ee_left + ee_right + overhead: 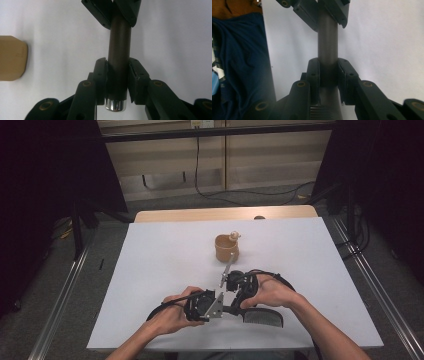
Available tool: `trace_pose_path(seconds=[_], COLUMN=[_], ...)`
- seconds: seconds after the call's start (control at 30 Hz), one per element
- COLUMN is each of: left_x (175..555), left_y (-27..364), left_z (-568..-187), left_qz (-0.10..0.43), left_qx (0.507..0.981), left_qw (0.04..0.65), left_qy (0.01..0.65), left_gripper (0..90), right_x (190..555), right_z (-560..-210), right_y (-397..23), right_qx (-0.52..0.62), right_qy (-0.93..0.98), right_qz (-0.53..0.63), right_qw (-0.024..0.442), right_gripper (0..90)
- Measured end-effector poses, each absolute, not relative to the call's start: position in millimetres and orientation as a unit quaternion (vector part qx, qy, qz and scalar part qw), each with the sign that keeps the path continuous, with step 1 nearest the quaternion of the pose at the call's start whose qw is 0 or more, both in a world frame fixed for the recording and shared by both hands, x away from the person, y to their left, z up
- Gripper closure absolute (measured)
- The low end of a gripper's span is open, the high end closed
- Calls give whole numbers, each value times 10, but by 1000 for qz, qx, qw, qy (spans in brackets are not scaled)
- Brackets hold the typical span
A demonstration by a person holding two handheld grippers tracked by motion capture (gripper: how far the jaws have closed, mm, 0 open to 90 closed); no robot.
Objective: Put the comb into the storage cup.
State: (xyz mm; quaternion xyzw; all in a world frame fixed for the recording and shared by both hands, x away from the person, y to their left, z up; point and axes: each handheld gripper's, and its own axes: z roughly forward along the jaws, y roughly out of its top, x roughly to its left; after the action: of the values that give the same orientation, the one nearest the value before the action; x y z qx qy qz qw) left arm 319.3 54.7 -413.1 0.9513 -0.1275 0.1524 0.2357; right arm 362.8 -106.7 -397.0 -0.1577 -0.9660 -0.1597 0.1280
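Ahead of me on the white table (pixel 165 265) stands a tan cup (pixel 226 248) with something small and pale at its rim. Beyond the far edge a black cable (pixel 235 193) trails over the grey floor (pixel 45 285) before pale wooden panels (pixel 165 155).

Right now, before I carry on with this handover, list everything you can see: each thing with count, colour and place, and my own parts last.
rod: 1, dark brown with a shiny metal end cap, held between both grippers near the table's front edge
cup: 1, tan, centre of the table, something small and pale at its rim
table: 1, white top, a wooden strip along its far edge
cables: black, on the floor beyond the table
left gripper: 1, black, shut on the rod near its metal cap
right gripper: 1, black, shut on the rod
hands: 2, one on each gripper, coming in from the bottom edge
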Motion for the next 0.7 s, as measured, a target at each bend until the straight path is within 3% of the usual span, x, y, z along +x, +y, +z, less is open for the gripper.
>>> trace_pose_path(seconds=[0.53,0.7], left_x=[3204,3231], left_y=[560,583], left_z=[-4149,-4175], left_qz=[131,117], left_qx=[954,957], left_qw=[250,252], left_qy=[-100,-84], left_gripper=[729,729], right_x=[3658,3680], right_z=[-3916,-3873], right_y=[-1111,-1157], right_qx=[-164,-176], right_qy=[-963,-957], right_qz=[-167,-191], right_qw=[134,132], right_gripper=[709,626])
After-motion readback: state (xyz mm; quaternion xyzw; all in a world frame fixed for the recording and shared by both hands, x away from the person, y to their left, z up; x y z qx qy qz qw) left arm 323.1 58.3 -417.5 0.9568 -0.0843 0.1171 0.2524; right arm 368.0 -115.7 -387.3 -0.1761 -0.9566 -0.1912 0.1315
